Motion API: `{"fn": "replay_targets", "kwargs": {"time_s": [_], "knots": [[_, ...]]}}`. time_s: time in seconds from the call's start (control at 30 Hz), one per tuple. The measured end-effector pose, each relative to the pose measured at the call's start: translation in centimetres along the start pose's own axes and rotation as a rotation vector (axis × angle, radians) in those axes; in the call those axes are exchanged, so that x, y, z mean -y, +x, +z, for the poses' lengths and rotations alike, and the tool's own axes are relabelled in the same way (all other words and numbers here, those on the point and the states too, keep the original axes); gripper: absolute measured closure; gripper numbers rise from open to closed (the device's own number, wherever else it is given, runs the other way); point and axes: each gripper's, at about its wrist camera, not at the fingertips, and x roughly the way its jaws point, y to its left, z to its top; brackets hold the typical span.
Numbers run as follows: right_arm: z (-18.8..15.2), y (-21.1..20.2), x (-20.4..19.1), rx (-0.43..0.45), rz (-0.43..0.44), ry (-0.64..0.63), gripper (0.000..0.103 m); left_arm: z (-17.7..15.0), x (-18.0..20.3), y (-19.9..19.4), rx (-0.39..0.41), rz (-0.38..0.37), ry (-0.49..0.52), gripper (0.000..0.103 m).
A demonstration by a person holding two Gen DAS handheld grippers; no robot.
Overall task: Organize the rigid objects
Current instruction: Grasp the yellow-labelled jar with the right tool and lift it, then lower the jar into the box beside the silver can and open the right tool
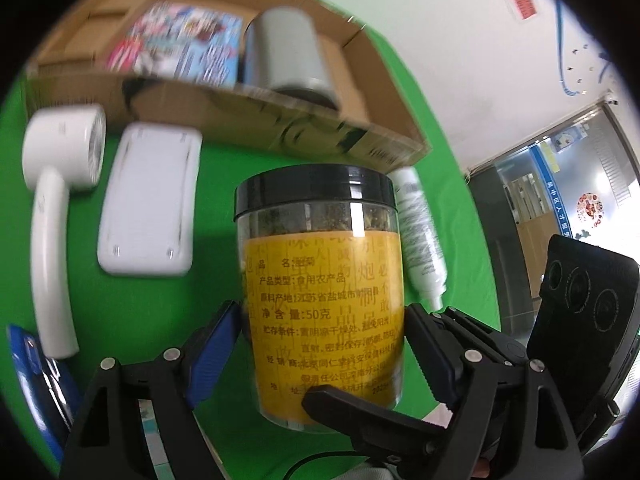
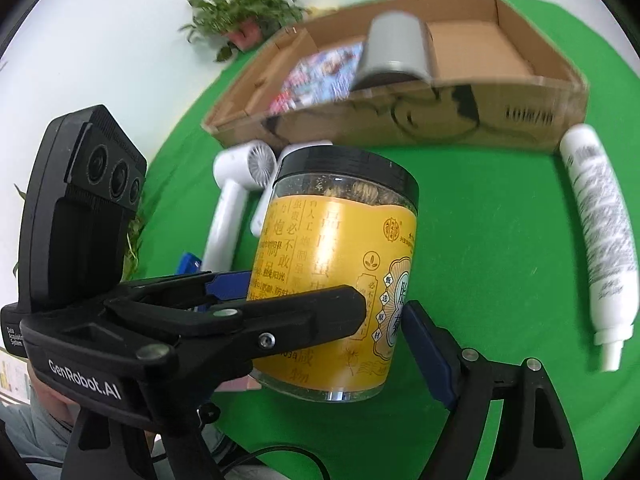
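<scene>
A clear jar (image 1: 320,280) with a black lid and yellow label is held above the green table; it also shows in the right wrist view (image 2: 336,272). My left gripper (image 1: 320,344) is shut on the jar's sides. My right gripper (image 2: 384,328) closes on the same jar, its left finger crossing the label, its right pad (image 2: 428,352) at the jar's edge. The cardboard box (image 1: 280,120) behind holds a colourful book (image 1: 188,40) and a grey cylinder (image 1: 288,52); the box shows in the right wrist view too (image 2: 400,120).
A white handheld fan (image 1: 52,200), a white flat device (image 1: 148,200) and a white tube (image 1: 420,232) lie on the green cloth before the box. A blue object (image 1: 28,356) lies at the left. The tube shows at right in the right wrist view (image 2: 600,232).
</scene>
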Motion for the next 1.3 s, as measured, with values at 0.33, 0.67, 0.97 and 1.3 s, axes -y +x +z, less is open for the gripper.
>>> {"fn": "replay_targets", "kwargs": {"time_s": [0.33,0.67,0.97,1.3], "knots": [[5.4,-6.4,-1.7,0.205,-0.061,-0.113,0.023,5.9,5.7,-4.0,0.163,-0.016,0.176,0.020],[14.2,-9.1,-0.9,0.196,-0.119,-0.141,0.023,14.2,8.0,-3.3,0.146,-0.008,0.204,0.020],[22.7,-6.1,4.7,0.035,-0.120,-0.079,0.023,20.1,7.3,2.1,0.016,-0.005,0.145,0.020],[21.5,-0.9,10.8,-0.108,-0.103,-0.005,0.024,19.7,5.5,8.6,-0.138,0.021,0.100,0.020]]}}
